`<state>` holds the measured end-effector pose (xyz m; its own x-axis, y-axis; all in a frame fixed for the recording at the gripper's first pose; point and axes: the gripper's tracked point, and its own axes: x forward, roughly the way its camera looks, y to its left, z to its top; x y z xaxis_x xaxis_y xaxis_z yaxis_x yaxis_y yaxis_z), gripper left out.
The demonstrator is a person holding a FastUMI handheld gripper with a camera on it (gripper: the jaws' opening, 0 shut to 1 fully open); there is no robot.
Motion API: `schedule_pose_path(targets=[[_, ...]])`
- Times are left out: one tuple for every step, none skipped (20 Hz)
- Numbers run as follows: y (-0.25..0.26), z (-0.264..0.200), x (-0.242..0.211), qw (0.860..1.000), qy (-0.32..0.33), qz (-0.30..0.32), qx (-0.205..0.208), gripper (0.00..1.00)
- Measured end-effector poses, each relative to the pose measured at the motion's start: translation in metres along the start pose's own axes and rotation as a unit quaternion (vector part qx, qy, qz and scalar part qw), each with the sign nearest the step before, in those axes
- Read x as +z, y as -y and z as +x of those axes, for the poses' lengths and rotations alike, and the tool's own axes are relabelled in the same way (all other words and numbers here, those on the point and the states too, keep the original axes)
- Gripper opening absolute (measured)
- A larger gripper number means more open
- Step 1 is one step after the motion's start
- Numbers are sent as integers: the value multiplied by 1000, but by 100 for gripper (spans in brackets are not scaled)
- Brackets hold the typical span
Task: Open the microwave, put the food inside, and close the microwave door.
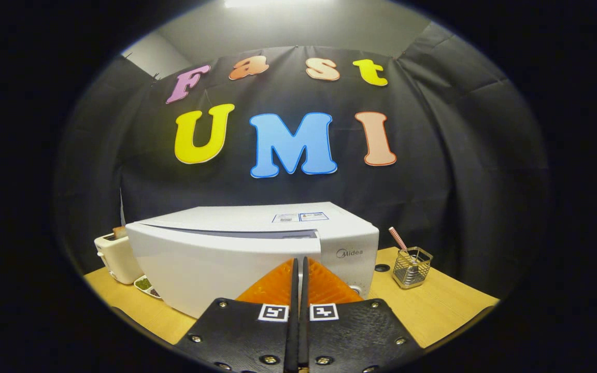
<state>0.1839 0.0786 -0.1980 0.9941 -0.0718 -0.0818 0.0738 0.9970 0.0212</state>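
A white microwave (236,254) stands on the wooden table (449,300) straight ahead of me, its door closed apart from a thin dark gap along the top edge. My gripper (299,261) is shut, the two fingers pressed together with nothing between them. The fingertips point at the microwave's front, near the seam between the door and the control panel. Whether they touch the front I cannot tell. No food is in sight.
A white toaster (114,256) with a slice of bread in it stands left of the microwave. A small dish (147,286) with greens lies in front of the toaster. To the right sits a wire basket (411,267) holding a striped straw.
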Motion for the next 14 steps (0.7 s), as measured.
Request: schedule_pose_path(targets=[[1, 5, 0, 1000, -3, 3, 2, 1], [1, 10, 0, 1000, -3, 6, 4, 1], [1, 13, 1, 1000, -4, 7, 7, 1], [1, 16, 1, 1000, -4, 10, 7, 1], [1, 16, 2, 1000, -3, 8, 6, 1], [1, 17, 1, 1000, -1, 3, 4, 1], [0, 19, 1, 1000, 3, -6, 3, 1], [1, 20, 2, 1000, 5, -10, 4, 1], [2, 22, 3, 1000, 2, -8, 6, 2], [2, 24, 4, 1000, 4, -2, 9, 2], [2, 29, 3, 1000, 4, -5, 11, 2], [1, 32, 0, 1000, -3, -10, 15, 2], [2, 28, 4, 1000, 5, -1, 9, 2], [1, 29, 2, 1000, 0, -2, 9, 3]])
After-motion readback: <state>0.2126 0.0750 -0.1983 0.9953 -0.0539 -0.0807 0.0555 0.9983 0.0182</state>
